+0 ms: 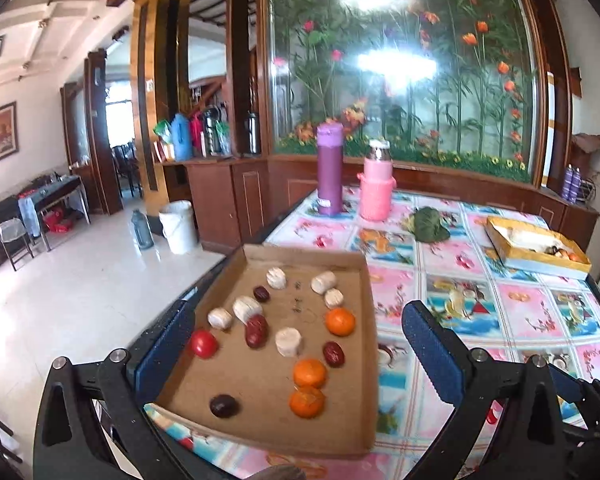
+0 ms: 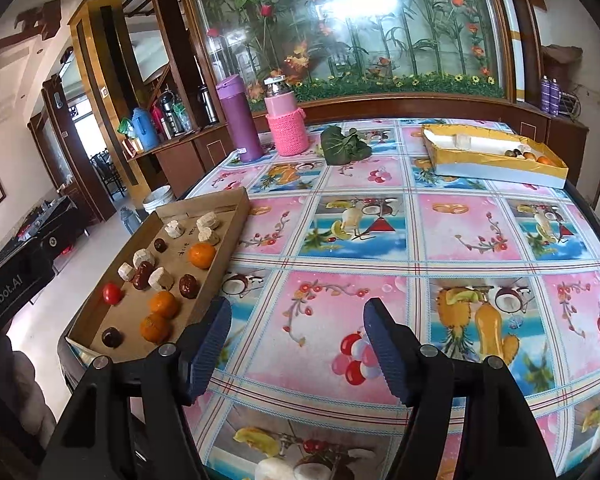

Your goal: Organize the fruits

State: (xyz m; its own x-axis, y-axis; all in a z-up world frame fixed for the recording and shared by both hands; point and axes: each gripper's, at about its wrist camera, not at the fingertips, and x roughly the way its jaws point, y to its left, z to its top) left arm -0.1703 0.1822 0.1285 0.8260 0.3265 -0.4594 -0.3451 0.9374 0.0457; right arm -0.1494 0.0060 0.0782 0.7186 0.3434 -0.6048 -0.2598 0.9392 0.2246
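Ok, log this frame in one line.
left tool: open, empty, over cardboard tray | right tool: open, empty, over tablecloth | oranges in tray

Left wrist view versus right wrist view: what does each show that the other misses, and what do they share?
Only the left wrist view: the open left gripper spanning the brown cardboard tray, and a white plastic bucket shown whole on the floor.

Only the right wrist view: the open, empty right gripper above the floral tablecloth.

Both: the tray's three oranges, the tall purple flask, the pink knit-covered flask, the green leafy bundle and the yellow-lined box.
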